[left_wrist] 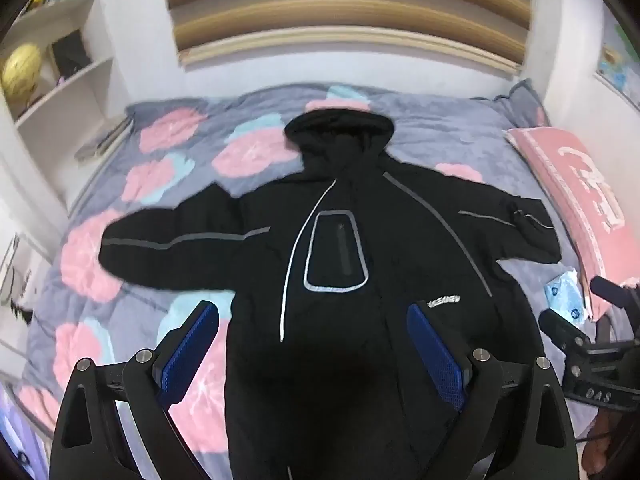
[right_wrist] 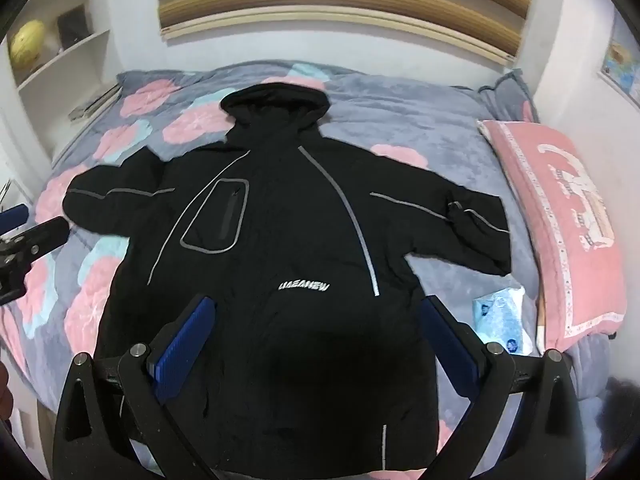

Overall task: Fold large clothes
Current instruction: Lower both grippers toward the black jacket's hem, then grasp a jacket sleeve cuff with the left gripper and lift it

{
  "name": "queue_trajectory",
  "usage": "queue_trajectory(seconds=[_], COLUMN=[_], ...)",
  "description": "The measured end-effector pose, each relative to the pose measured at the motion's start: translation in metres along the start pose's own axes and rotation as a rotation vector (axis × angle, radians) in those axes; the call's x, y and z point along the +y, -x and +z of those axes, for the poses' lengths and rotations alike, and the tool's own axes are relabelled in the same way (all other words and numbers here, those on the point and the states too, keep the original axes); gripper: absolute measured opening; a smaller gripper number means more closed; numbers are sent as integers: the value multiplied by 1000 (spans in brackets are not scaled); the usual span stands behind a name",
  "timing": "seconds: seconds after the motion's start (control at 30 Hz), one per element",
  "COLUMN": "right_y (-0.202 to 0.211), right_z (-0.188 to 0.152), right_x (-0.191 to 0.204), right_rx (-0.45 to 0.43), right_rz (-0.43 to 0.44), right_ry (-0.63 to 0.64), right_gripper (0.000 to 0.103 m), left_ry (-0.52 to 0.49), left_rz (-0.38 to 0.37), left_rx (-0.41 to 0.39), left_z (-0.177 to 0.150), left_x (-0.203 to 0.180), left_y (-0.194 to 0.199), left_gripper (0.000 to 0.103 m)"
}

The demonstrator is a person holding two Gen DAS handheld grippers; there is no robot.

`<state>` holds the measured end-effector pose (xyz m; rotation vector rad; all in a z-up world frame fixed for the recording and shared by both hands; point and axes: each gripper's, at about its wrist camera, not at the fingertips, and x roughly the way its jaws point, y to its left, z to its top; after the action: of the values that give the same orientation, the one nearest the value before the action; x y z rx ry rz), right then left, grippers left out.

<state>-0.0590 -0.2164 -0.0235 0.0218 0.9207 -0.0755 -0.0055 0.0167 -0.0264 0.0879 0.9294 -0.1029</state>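
- Shelf (right_wrist: pixel 60 52), well left of the jacket: holds a yellow ball (right_wrist: pixel 27 43), out of the way of any folding.
- Blanket (right_wrist: pixel 400 120): the flowered cover under the jacket, a broad flat bed for the work.
- Left sleeve (right_wrist: pixel 116 196) of the jacket: stretched out sideways over the blanket, likely so it can be folded inward across the chest.
- Left gripper (left_wrist: pixel 312 348): above the jacket's lower left part, jaws as wide as they go, nothing between the blue pads (left_wrist: pixel 192 344). It seems poised to pick an edge, not yet gripping.
- Jacket (right_wrist: pixel 288 240): black, hooded, lying face up and spread flat in the middle of the blanket, hood toward the wall. Laid open like this, I judge folding has not begun.
- Right gripper (right_wrist: pixel 316 340): above the jacket's hem, tilted down at it, jaws fully apart and empty.
- Right sleeve (right_wrist: pixel 452 224): spread out from the jacket toward the pillow, mirror to the other.
- Tissue pack (right_wrist: pixel 500 320): just right of the jacket's hem; may get in the way of a grab there.
- Pillow (right_wrist: pixel 560 220): pink, well right of the jacket, along the blanket's edge.
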Motion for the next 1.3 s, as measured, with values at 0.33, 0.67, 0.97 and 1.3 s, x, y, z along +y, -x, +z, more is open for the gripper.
queue_trajectory(seconds=[0.33, 0.67, 0.97, 1.3], right_y=[-7, -43, -109, -181], right_z=[0, 11, 10, 5], right_x=[34, 64, 96, 119], right_rx=[10, 66, 191, 362], right_rz=[42, 89, 192, 247], right_ry=[154, 266, 341, 369], right_gripper=[102, 102, 102, 102], left_ry=[26, 331, 775, 965], left_rz=[352, 332, 235, 205], left_rx=[-109, -117, -173, -31], left_z=[-1, -3, -5, -16], left_x=[69, 181, 346, 445], left_y=[5, -17, -127, -283], left_gripper=[95, 95, 95, 92])
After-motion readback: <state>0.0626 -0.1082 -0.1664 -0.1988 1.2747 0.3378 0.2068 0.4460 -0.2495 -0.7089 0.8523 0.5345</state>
